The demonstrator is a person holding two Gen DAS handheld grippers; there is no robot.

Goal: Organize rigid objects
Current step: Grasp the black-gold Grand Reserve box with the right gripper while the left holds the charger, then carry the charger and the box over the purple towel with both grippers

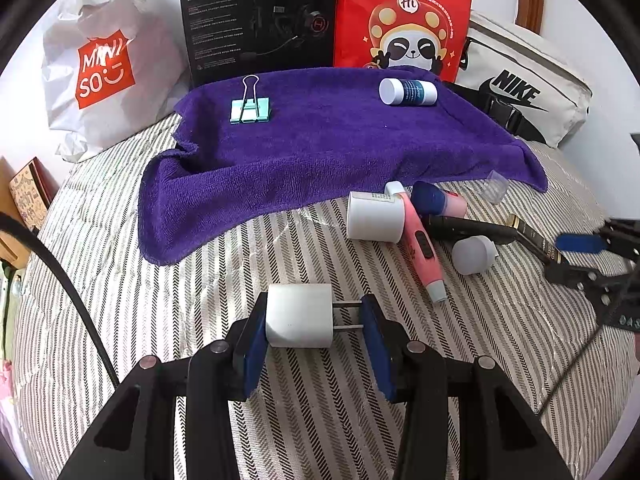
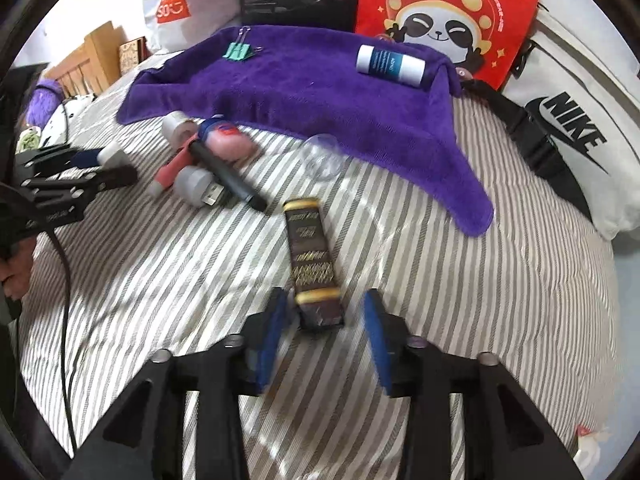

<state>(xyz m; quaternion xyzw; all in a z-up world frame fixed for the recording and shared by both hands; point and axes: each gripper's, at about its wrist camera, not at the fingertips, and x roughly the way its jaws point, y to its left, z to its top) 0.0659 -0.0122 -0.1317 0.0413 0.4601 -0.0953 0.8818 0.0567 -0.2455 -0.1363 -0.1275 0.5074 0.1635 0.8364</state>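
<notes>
My left gripper (image 1: pixel 316 324) is shut on a white charger plug (image 1: pixel 298 316), one pad on its body and the other on the prong tips, just above the striped bedcover. In the right wrist view my right gripper (image 2: pixel 326 320) stands open astride the near end of a dark brown box with gold print (image 2: pixel 310 248), which lies on the cover; the right pad is clearly off it. A purple towel (image 1: pixel 320 148) carries a teal binder clip (image 1: pixel 250 110) and a white-and-blue bottle (image 1: pixel 408 92).
A pile lies by the towel's edge: a white cylinder (image 1: pixel 374 218), pink pen (image 1: pixel 422 248), black pen (image 1: pixel 468 228), white cap (image 1: pixel 474 254) and clear cap (image 1: pixel 496 186). Behind stand a Miniso bag (image 1: pixel 104 68), black box (image 1: pixel 260 20), red panda bag (image 1: pixel 404 16) and Nike bag (image 1: pixel 520 96).
</notes>
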